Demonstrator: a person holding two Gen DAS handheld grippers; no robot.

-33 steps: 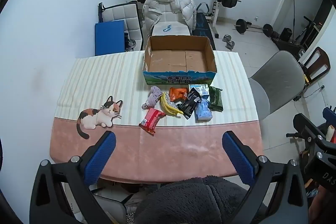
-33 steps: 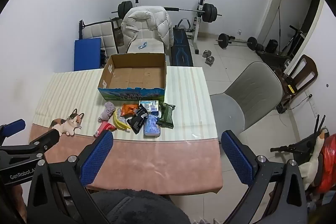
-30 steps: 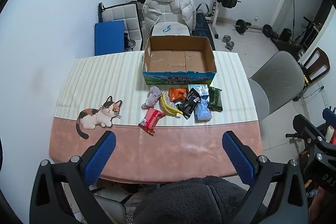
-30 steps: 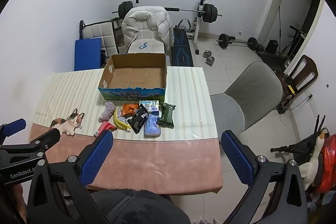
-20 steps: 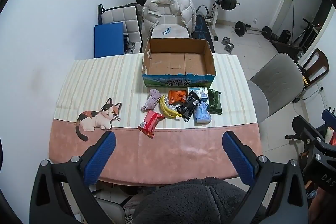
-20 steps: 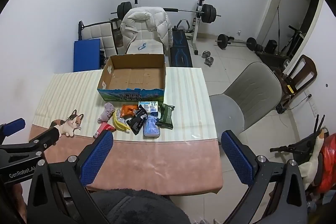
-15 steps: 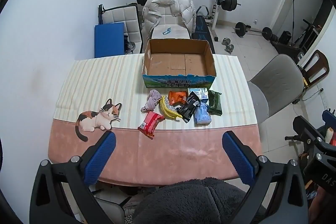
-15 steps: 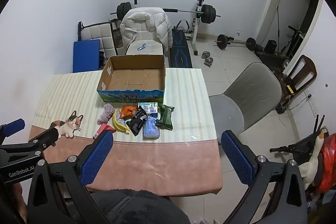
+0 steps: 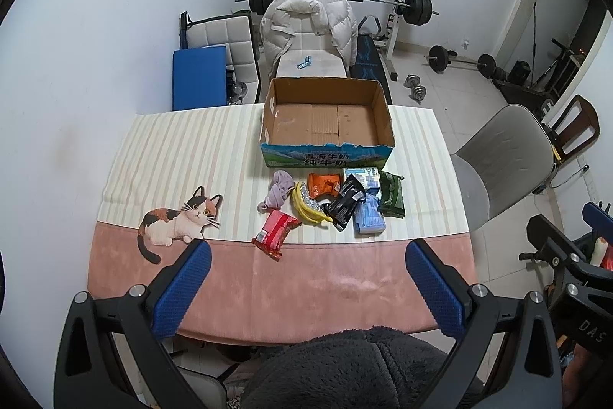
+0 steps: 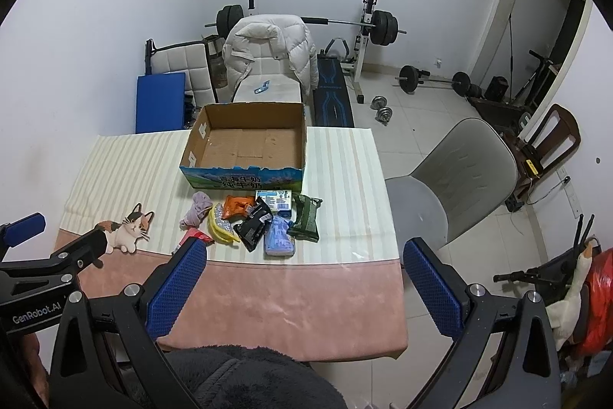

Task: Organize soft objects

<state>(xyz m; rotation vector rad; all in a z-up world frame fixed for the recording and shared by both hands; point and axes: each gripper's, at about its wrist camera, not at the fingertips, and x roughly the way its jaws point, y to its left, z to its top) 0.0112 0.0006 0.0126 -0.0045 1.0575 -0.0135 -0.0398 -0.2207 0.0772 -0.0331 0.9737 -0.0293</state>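
An empty cardboard box [image 9: 325, 119] [image 10: 249, 144] stands at the table's far side. In front of it lies a cluster of soft things: a purple cloth [image 9: 277, 192] [image 10: 196, 209], a red packet [image 9: 276, 229], a yellow banana-shaped item [image 9: 306, 207], an orange pouch [image 9: 325, 183], a black packet [image 9: 345, 202] [image 10: 254, 223], a blue packet [image 9: 368, 215] [image 10: 279, 236] and a green pouch [image 9: 391, 194] [image 10: 304, 217]. My left gripper [image 9: 306, 288] is open and empty, held high above the table's near edge. My right gripper [image 10: 304, 284] is open and empty, to its right.
A cat picture [image 9: 178, 223] is on the striped and pink tablecloth [image 9: 306, 290]. A grey chair [image 10: 456, 179] stands right of the table. A chair with a white jacket [image 9: 310, 25] and weight equipment [image 9: 413, 6] are behind it.
Both views have shifted slightly; the table's contents sit a little higher in frame. Nothing on the table has moved, and both grippers stay open.
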